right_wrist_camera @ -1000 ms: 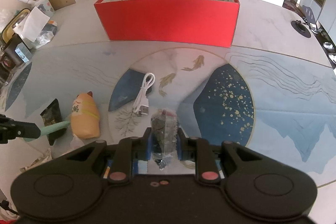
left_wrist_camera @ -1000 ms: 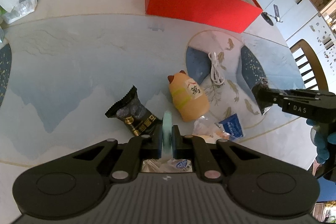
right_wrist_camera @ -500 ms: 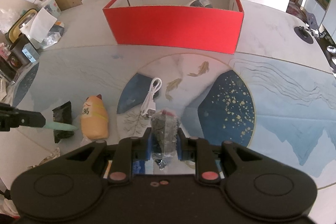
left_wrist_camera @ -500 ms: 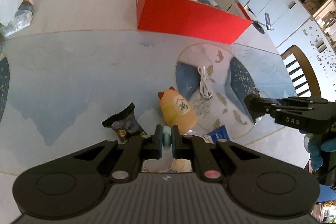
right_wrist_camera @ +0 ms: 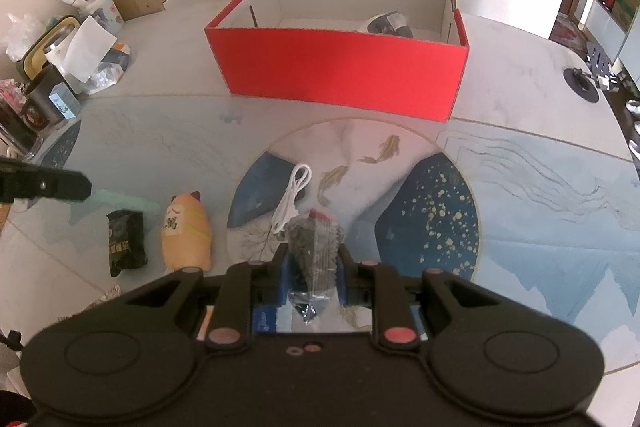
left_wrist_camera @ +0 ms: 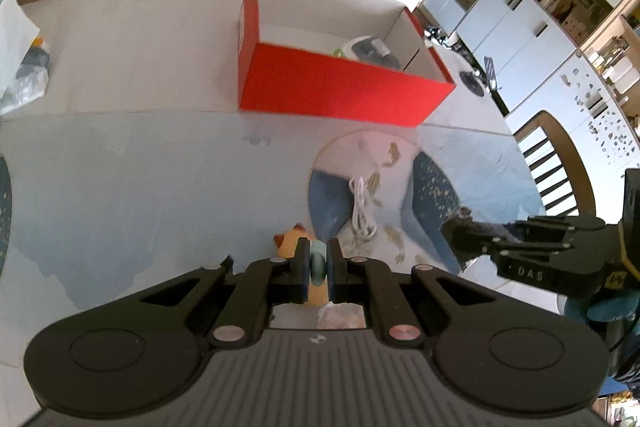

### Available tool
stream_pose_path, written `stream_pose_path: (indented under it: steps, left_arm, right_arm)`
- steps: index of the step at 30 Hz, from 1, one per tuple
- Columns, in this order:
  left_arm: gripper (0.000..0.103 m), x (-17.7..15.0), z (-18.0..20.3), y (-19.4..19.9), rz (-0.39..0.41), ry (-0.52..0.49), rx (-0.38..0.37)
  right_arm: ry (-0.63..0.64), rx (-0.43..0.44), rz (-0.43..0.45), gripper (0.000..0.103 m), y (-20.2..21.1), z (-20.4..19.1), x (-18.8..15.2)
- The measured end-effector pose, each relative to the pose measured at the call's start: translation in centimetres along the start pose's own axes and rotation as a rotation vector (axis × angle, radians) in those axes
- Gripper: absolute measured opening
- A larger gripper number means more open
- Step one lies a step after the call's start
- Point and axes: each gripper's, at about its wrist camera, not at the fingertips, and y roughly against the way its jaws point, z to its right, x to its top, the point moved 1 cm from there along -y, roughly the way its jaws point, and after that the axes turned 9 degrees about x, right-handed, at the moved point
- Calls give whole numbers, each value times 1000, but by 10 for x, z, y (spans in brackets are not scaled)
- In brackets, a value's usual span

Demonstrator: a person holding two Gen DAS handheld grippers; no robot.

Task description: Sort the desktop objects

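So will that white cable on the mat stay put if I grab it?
Probably not rigidly: the white cable lies in a loose folded bundle, so it looks floppy and may unfold or dangle when lifted. It looks thin and light, likely sliding on the smooth mat if pushed.

The left gripper (left_wrist_camera: pixel 318 263) is clamped on a thin pale-green piece (left_wrist_camera: pixel 319 261) above the table (left_wrist_camera: pixel 140 167). Just past its tips lie a cat figurine (left_wrist_camera: pixel 289 242) and a white cable (left_wrist_camera: pixel 361 211). The red box (left_wrist_camera: pixel 340 99) sits further back. At the right edge, the right gripper (left_wrist_camera: pixel 460 237) grips a dark bag (left_wrist_camera: pixel 468 223).
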Motion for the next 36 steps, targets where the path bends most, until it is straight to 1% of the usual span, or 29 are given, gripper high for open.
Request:
stream_pose_path:
  steps: [10, 17, 29, 36]
  left_arm:
    - [7, 37, 15, 2, 45, -8, -19]
    - [7, 65, 27, -4, 66, -8, -27]
    - [7, 113, 53, -11, 100, -25, -15]
    - [7, 134, 64, -13, 119, -20, -3]
  right_arm:
    - [32, -10, 7, 22, 9, 9, 23]
    - [46, -9, 20, 22, 15, 22, 48]
    - [93, 14, 38, 22, 22, 37, 93]
    - [128, 29, 57, 22, 27, 45, 121]
